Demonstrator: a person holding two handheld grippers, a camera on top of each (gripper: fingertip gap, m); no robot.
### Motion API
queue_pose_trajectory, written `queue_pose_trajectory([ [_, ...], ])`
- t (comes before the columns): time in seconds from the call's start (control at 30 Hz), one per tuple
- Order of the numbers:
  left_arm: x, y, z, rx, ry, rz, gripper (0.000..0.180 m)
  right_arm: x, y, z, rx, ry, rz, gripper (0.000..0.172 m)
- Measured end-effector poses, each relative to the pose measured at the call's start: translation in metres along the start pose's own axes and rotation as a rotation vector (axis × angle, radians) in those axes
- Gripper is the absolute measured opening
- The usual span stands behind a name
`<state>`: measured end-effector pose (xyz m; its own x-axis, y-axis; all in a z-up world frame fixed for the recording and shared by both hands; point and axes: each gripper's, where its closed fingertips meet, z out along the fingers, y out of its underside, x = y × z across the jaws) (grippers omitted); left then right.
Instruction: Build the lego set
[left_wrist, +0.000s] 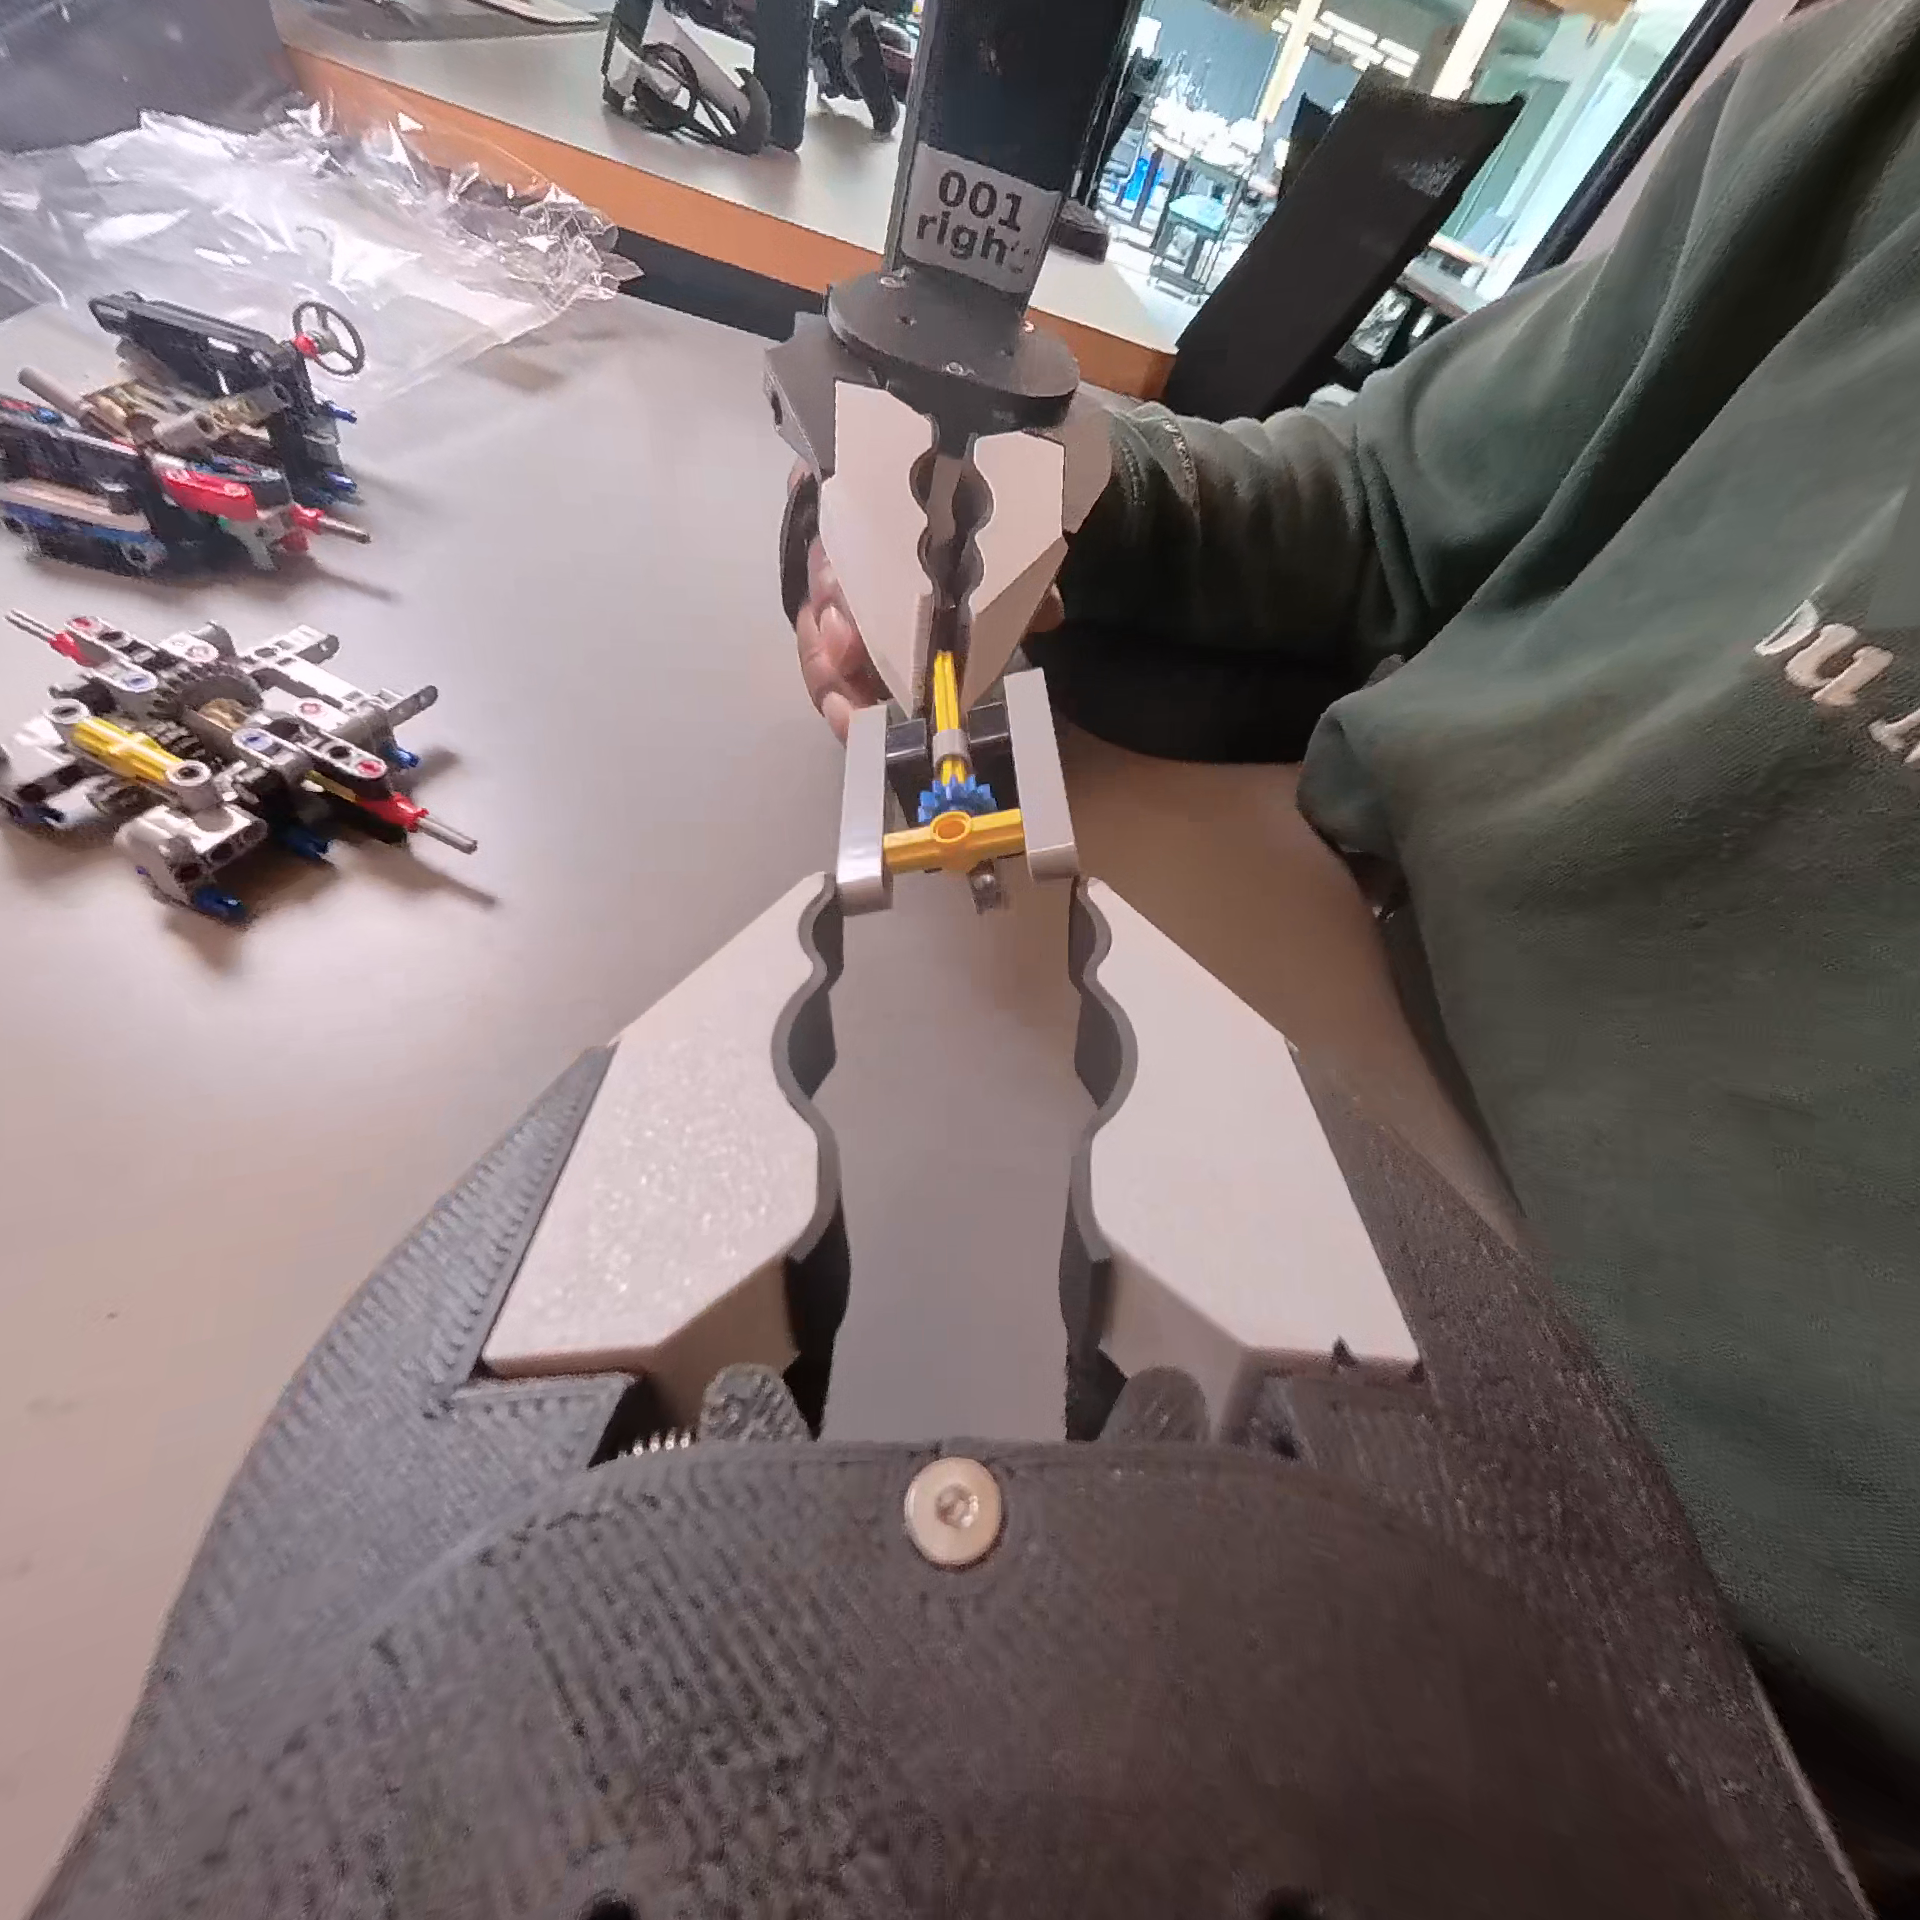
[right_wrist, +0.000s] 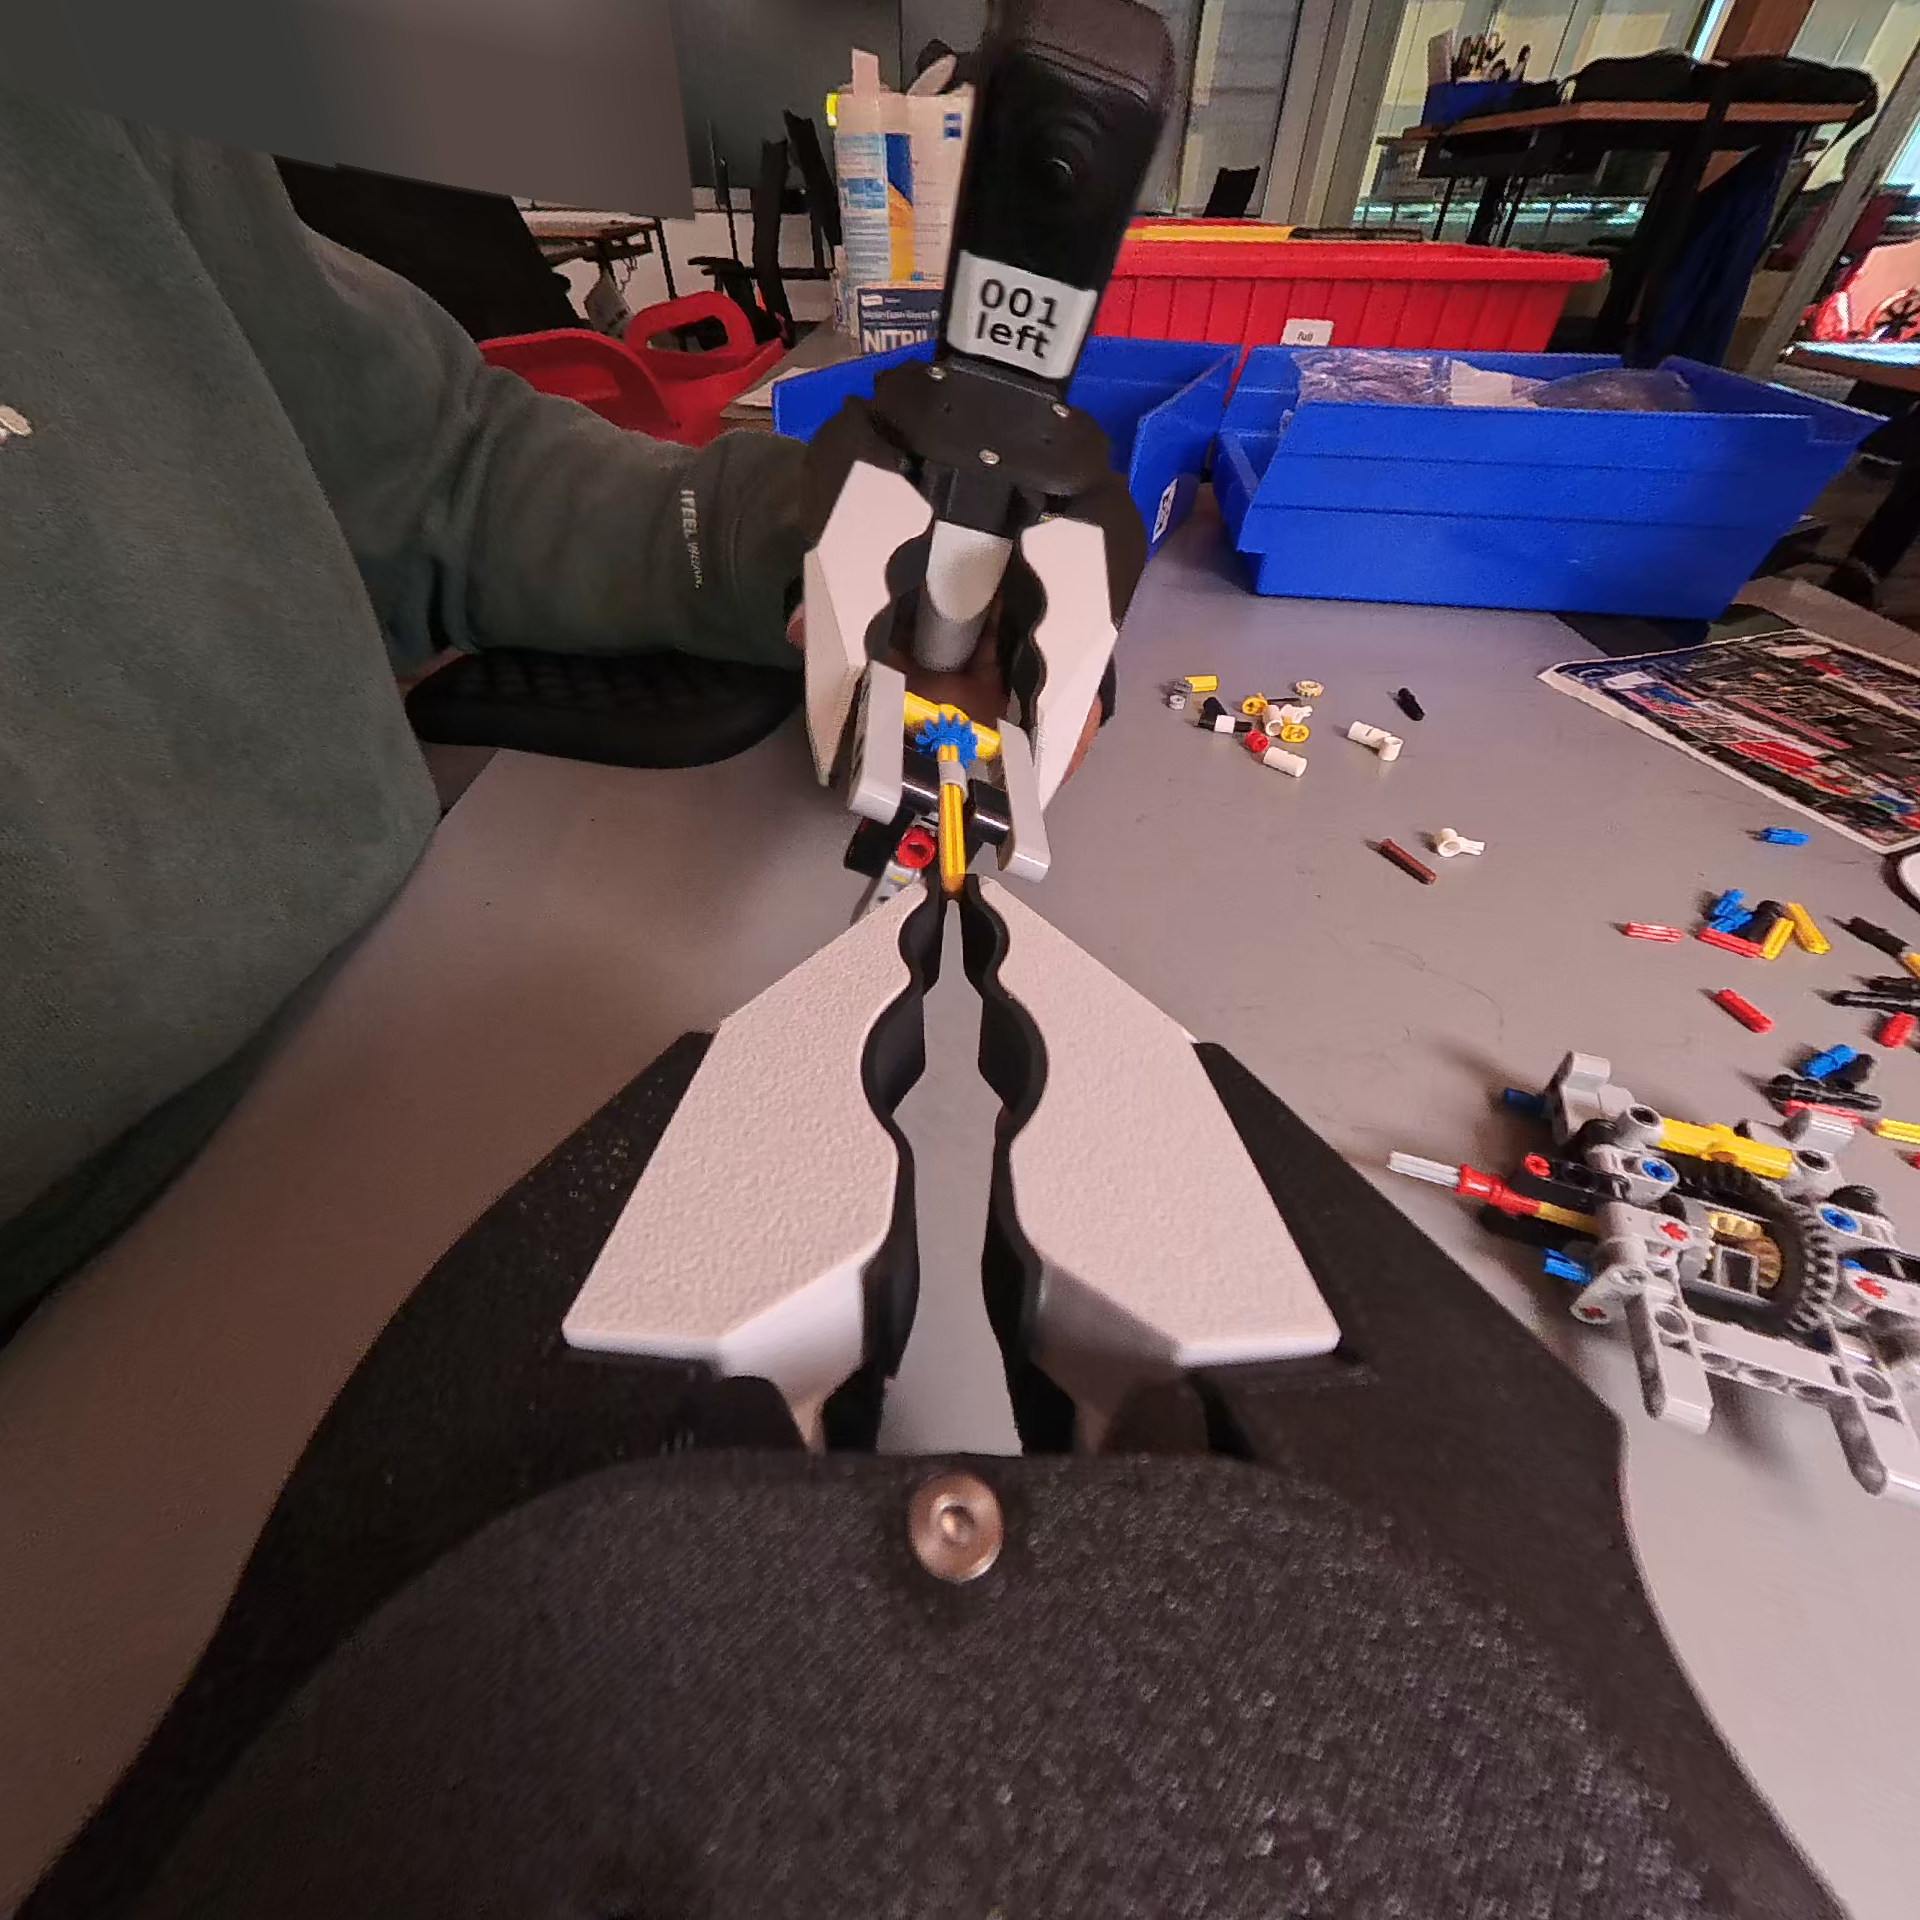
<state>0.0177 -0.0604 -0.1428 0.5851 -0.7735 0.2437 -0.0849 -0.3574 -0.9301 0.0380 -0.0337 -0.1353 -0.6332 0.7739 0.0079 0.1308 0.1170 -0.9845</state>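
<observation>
Toy-brick frame (left_wrist: 951, 800), grey with two side beams, sits between both grippers above the table (left_wrist: 520, 623). Left gripper (left_wrist: 956, 894) squeezes its beams from outside. Right gripper (right_wrist: 951, 899) pinches the yellow axle (right_wrist: 951, 826), which points straight at it.

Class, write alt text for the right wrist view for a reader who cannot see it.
The right gripper pinches the tip of a yellow axle that runs into a small grey-framed brick assembly, held at its far end by the left gripper. Loose building pieces lie scattered on the grey table, before blue bins.
</observation>
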Motion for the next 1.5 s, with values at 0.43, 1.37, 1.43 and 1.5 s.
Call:
queue_pose_trajectory([
  [0.43, -0.002, -0.004, 0.001, 0.037, 0.03, -0.134, 0.053, 0.002, 0.004, 0.004, -0.094, 0.081, -0.144, 0.001],
  [1.37, -0.01, 0.009, 0.006, -0.11, -0.112, 0.051, 0.044, 0.004, 0.019, 0.006, -0.2, 0.111, -0.207, 0.001],
  [1.43, -0.01, 0.007, 0.006, -0.104, -0.114, 0.053, 0.044, 0.004, 0.023, 0.007, -0.215, 0.105, -0.206, 0.001],
  [1.5, -0.01, 0.006, 0.005, -0.099, -0.115, 0.057, 0.044, 0.003, 0.026, 0.009, -0.222, 0.101, -0.206, 0.001],
])
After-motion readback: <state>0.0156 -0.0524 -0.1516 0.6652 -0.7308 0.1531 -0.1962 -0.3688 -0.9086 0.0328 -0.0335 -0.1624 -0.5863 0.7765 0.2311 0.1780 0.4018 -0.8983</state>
